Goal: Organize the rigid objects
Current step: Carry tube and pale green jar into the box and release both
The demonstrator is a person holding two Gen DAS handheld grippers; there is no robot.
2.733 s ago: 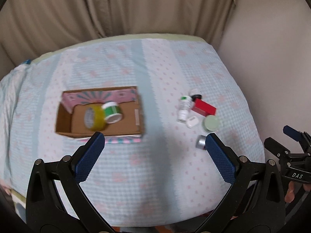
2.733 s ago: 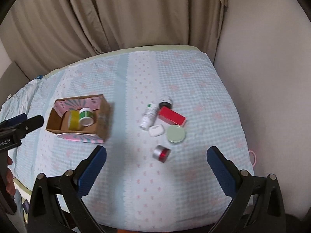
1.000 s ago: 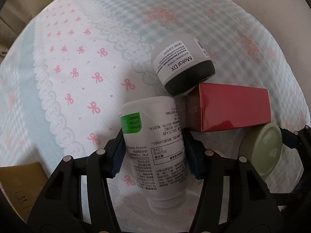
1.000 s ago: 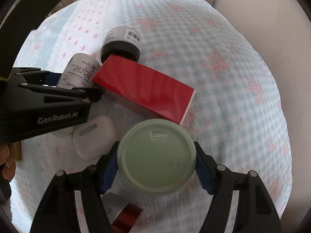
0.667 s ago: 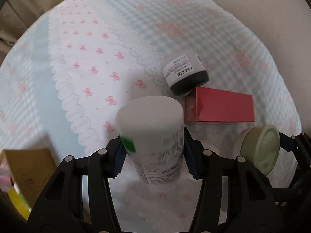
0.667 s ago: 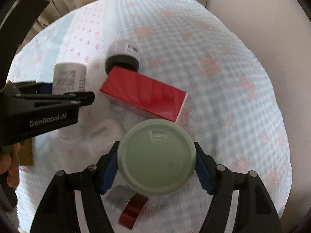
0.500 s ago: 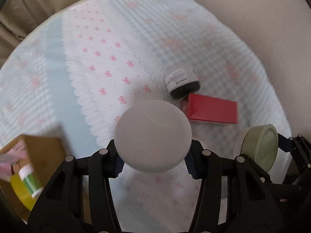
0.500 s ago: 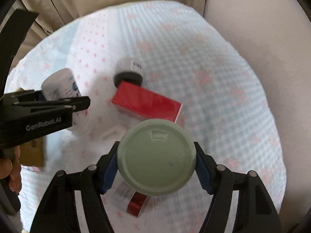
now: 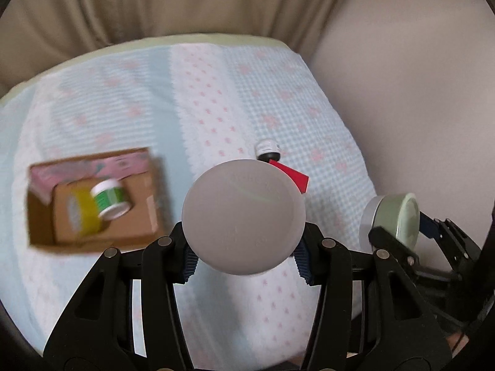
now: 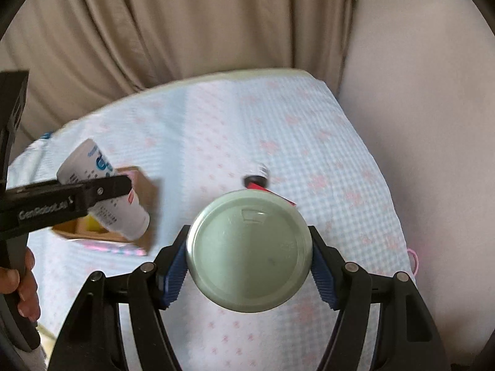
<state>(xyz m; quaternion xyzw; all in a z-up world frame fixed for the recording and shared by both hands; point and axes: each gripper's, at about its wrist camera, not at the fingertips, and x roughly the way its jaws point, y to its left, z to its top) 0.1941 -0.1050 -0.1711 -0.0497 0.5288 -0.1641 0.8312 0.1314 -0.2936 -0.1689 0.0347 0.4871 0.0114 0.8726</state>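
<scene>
My left gripper (image 9: 245, 264) is shut on a white bottle (image 9: 244, 216), whose round base faces the camera high above the bed. In the right wrist view the same bottle (image 10: 102, 191) hangs tilted over the cardboard box (image 10: 148, 185). My right gripper (image 10: 247, 278) is shut on a jar with a pale green lid (image 10: 249, 252), also lifted. That jar (image 9: 391, 221) shows at the right of the left wrist view. The open cardboard box (image 9: 40, 216) lies to the left and holds a yellow tape roll (image 9: 77, 213) and a green-and-white jar (image 9: 111, 199).
A red box (image 9: 292, 174) and a black-and-white jar (image 9: 267, 150) lie on the blue and pink bedcover (image 9: 216, 108). Beige curtains (image 10: 185, 24) hang behind the bed and a plain wall (image 9: 417, 92) stands at its right. A hand (image 10: 21, 281) grips the left tool.
Both grippers have risen well above the bed with the bottle and the green-lidded jar. The bottle has swung base-first toward the camera. The cardboard box has come into view.
</scene>
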